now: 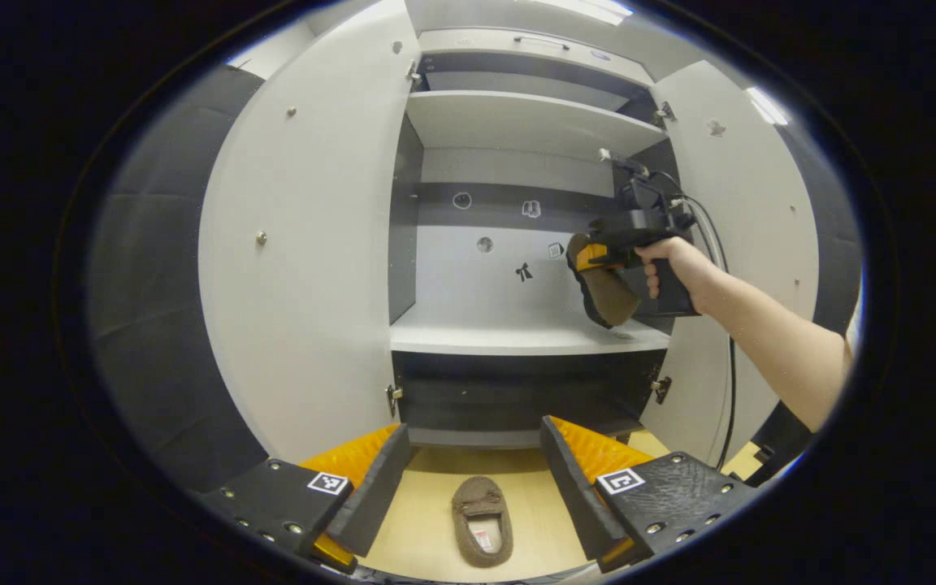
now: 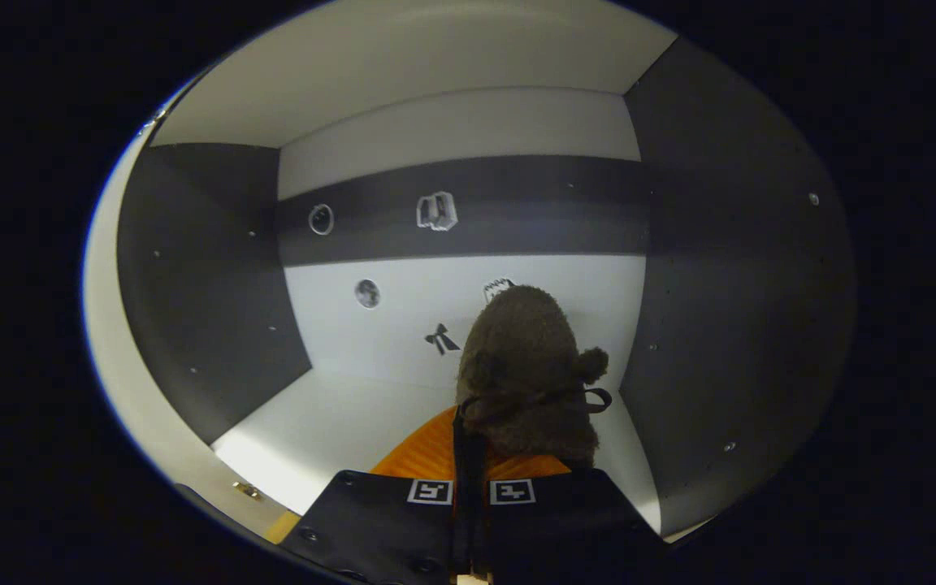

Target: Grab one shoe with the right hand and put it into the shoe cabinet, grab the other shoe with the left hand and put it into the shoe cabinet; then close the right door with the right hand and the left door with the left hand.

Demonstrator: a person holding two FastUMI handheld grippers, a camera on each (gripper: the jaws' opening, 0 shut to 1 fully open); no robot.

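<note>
Brown fuzzy shoe (image 2: 529, 370) pinched at its heel by the right gripper (image 2: 472, 455), toe pointing into the shoe cabinet (image 1: 529, 122), over the white middle shelf (image 2: 330, 422). Fingers squeezed close together on the shoe, one on each side. In the left gripper view, same shoe (image 1: 608, 294) hanging toe down, just above the right end of that shelf (image 1: 517, 335), with the right gripper (image 1: 590, 258) held by a hand (image 1: 675, 268) and a bare arm reaching in from the right. Other shoe (image 1: 482, 520) lying flat on the light wood floor (image 1: 533, 504) in front of the cabinet, open top facing up, between the fingers of the left gripper (image 1: 474, 475) but lower down and not touched. Left gripper fingers spread wide, holding nothing. Both doors swung open: left door (image 1: 305, 244) and right door (image 1: 748, 219). Small stickers (image 2: 435, 211) on the back wall of the cabinet, near the held shoe.
</note>
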